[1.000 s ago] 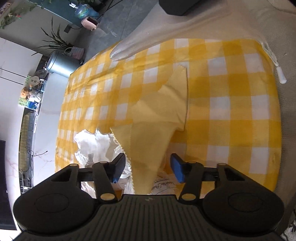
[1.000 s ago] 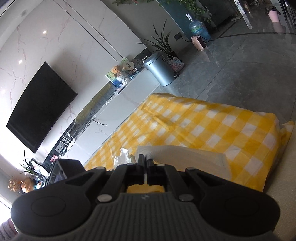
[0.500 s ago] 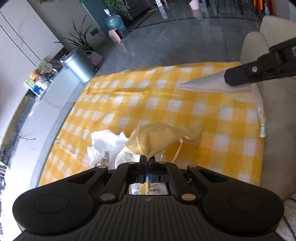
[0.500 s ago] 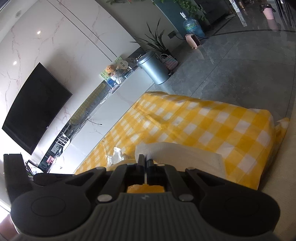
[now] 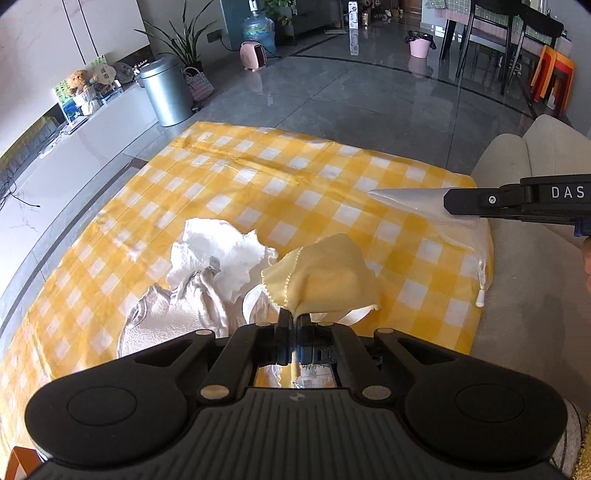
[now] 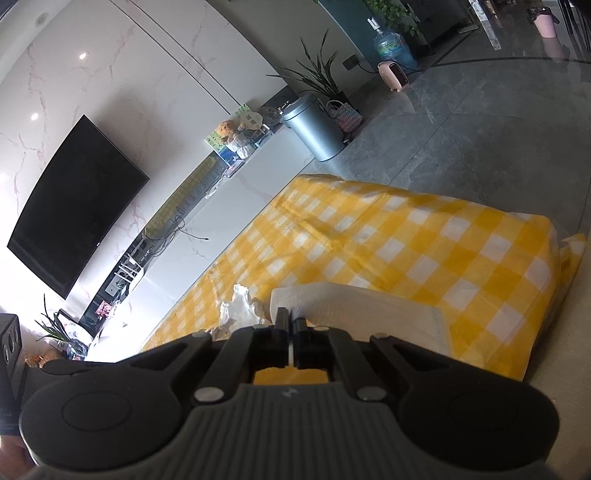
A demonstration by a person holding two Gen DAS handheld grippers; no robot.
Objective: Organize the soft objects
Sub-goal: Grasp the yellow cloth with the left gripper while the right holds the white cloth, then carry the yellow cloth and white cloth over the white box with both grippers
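My left gripper is shut on a pale yellow cloth with a zigzag edge and holds it lifted above the yellow-and-white checked tablecloth. Crumpled white cloth and a clear plastic bag lie just left of it. My right gripper is shut on a frosted white zip pouch. In the left wrist view the right gripper comes in from the right edge, holding that pouch above the table's right side.
A beige sofa stands right of the table. A metal bin, a plant, a water bottle and a white TV console stand beyond on the grey floor. A TV hangs on the wall.
My left gripper closed on the yellow cloth and lifted it off the table, tilting up. My right gripper kept holding the pouch and shifted slightly.
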